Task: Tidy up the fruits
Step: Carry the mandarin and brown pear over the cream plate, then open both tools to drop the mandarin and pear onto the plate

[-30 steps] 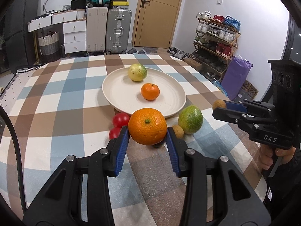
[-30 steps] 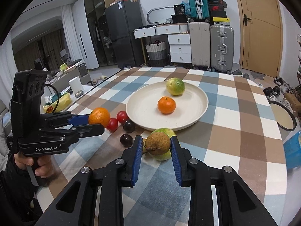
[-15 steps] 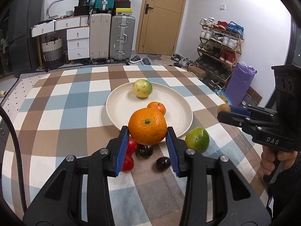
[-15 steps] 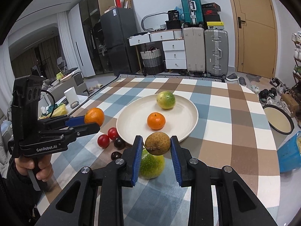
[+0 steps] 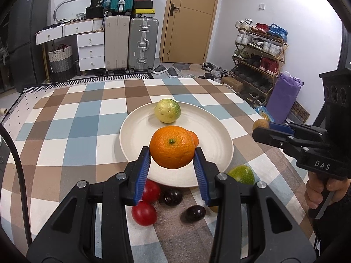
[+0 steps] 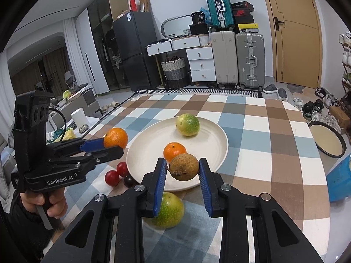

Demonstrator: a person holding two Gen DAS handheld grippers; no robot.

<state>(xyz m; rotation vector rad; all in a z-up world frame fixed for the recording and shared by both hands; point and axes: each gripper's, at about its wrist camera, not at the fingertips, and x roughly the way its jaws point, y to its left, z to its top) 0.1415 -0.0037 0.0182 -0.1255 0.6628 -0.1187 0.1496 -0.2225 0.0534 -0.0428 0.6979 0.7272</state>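
Observation:
My left gripper (image 5: 172, 151) is shut on a large orange (image 5: 172, 146) and holds it above the near rim of the cream plate (image 5: 215, 129). My right gripper (image 6: 181, 168) is shut on a small brown fruit (image 6: 184, 167) and holds it over the plate's near edge (image 6: 210, 153). On the plate lie a yellow-green citrus (image 6: 187, 124) and a small tangerine (image 6: 174, 151). A green citrus (image 6: 170, 210) lies on the cloth below my right gripper. Two red tomatoes (image 5: 144, 212) and two dark plums (image 5: 194, 212) lie in front of the plate.
The checked tablecloth (image 5: 72, 131) covers the table; its right edge drops off near a blue bag (image 6: 340, 182) and a round tray on the floor (image 6: 328, 140). Suitcases, drawers and a shoe rack stand beyond the far edge.
Both grippers have risen and moved forward with their fruits, from beside the loose fruit on the cloth to over the plate's near rim.

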